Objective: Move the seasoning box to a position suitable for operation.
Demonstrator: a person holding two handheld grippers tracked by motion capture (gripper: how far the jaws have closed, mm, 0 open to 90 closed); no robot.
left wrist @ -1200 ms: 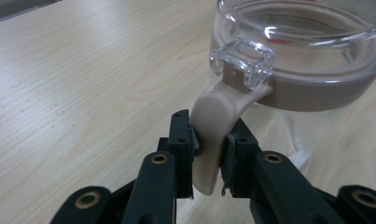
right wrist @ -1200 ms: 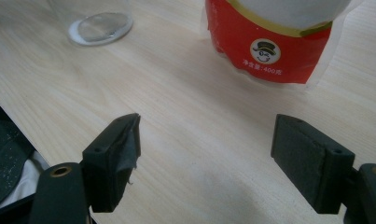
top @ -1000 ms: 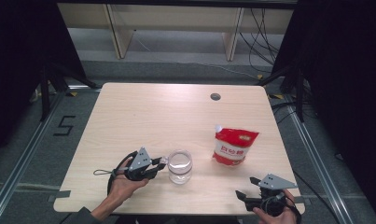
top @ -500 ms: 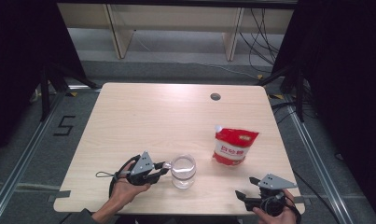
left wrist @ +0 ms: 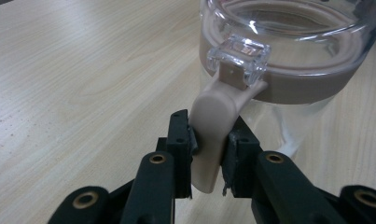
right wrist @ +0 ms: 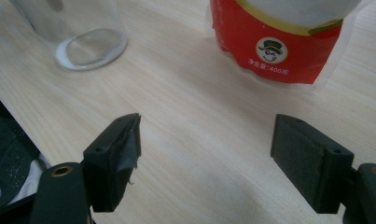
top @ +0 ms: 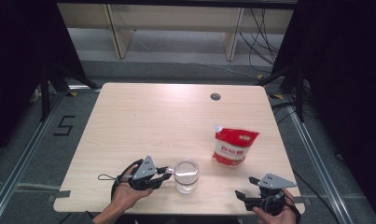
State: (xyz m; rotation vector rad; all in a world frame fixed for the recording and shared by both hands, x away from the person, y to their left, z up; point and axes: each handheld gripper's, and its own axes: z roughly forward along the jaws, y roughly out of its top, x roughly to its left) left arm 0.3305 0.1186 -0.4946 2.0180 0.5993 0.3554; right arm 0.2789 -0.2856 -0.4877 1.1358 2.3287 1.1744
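The left gripper has its jaws pinched on the beige latch tab of a clear glass jar, near the tabletop's front edge. The right gripper, jaws spread wide and empty, rests at the front right corner. A red pouch stands between, with bare wood beyond.
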